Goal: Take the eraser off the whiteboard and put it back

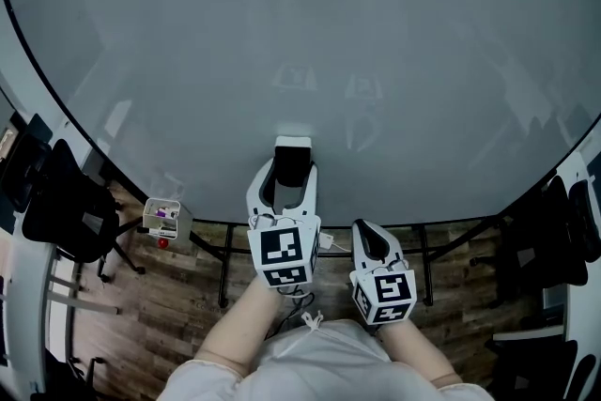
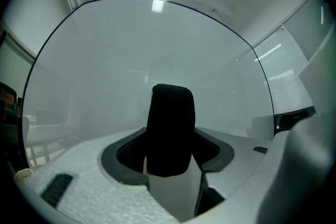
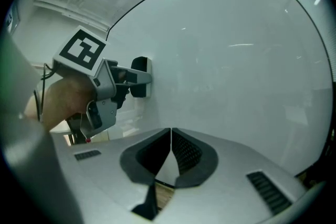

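A big whiteboard (image 1: 300,52) fills the head view. My left gripper (image 1: 289,170) is shut on the eraser (image 1: 292,157), a block with a black felt face and a white body, held level at the lower part of the board. In the left gripper view the eraser (image 2: 170,128) stands upright between the jaws, black part on top. The right gripper view shows the left gripper (image 3: 131,78) pressing the eraser (image 3: 142,77) to the whiteboard (image 3: 236,60). My right gripper (image 1: 368,236) hangs lower and to the right, short of the board, shut and empty (image 3: 171,136).
A small box of markers (image 1: 161,216) hangs at the board's lower left edge. Black office chairs stand at the left (image 1: 66,211) and right (image 1: 554,239). The board's black stand legs (image 1: 223,272) rest on the wooden floor below.
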Demonstrator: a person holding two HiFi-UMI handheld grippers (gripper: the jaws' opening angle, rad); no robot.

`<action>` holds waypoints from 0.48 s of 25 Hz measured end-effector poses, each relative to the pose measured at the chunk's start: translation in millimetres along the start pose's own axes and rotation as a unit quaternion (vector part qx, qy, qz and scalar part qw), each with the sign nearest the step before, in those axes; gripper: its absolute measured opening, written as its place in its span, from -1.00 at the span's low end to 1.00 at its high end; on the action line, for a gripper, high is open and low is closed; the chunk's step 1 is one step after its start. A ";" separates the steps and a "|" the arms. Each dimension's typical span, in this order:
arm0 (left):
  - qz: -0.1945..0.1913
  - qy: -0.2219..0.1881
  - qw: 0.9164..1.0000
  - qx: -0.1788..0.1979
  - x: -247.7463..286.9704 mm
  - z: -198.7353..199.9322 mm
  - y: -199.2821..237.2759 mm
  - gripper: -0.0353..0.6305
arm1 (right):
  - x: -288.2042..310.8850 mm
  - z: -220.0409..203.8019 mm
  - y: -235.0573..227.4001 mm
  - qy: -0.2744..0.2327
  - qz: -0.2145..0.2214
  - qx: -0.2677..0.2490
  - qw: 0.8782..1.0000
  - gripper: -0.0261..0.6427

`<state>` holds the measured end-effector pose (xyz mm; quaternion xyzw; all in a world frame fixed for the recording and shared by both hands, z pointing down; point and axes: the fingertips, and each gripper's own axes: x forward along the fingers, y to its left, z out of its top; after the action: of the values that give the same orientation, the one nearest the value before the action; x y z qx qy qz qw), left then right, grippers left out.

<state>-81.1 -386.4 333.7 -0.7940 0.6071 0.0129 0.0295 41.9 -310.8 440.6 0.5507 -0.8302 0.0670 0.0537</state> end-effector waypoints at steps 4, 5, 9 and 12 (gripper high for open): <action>-0.002 0.002 1.000 -0.005 0.4 1.7 1.6 -0.14 | -2.8 -2.2 -3.7 0.003 -0.003 0.001 1.000 -0.83; -0.005 0.002 1.000 -0.007 0.4 1.3 1.1 -0.14 | -3.8 -2.7 -4.5 0.003 -0.003 0.002 1.000 -0.83; -0.020 0.003 1.000 -0.004 0.1 -0.3 -4.4 -0.12 | -8.7 -4.8 -4.0 0.006 -0.002 0.001 1.000 -0.83; -0.029 0.003 1.000 0.006 -5.0 1.2 -4.4 -0.09 | -12.5 -7.8 -0.7 0.008 0.000 -0.001 1.000 -0.83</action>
<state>-78.2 -380.4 333.0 -0.8109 0.5842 0.0056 0.0329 47.5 -298.4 446.2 0.5498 -0.8301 0.0711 0.0609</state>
